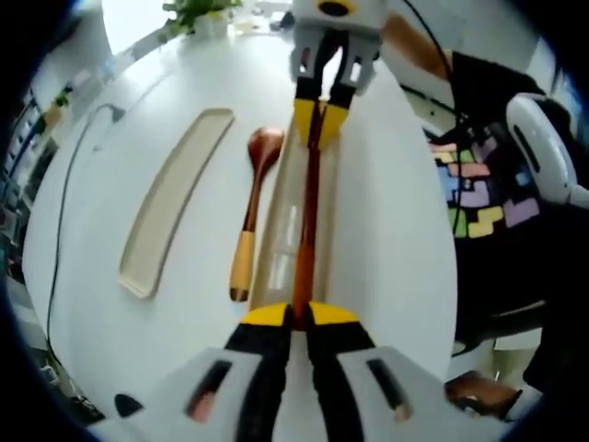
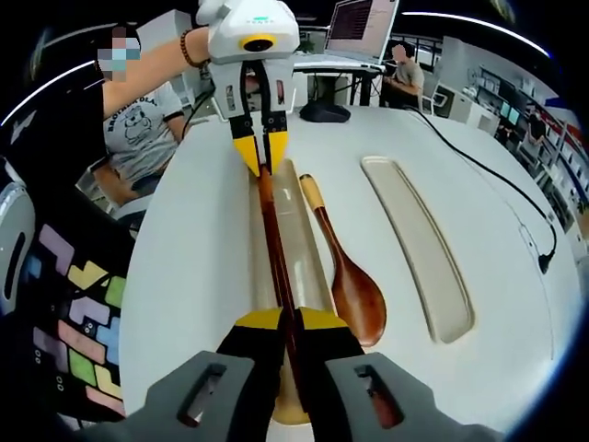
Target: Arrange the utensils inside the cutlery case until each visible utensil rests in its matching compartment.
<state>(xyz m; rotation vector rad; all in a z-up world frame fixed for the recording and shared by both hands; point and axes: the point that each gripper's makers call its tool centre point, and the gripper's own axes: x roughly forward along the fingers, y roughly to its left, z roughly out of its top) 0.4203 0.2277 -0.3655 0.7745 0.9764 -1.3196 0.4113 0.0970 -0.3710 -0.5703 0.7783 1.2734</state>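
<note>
Both grippers, left and right, clamp the chopsticks over the case at frame centre; the spoon lies outside.

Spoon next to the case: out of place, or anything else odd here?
Yes. The wooden spoon lies on the table beside the cutlery case, not inside it. The lid lies apart, open side up. The chopsticks, gripped at opposite ends by left gripper and right gripper, run along the case.

Glossy wooden spoon lies on smooth white table.
</note>
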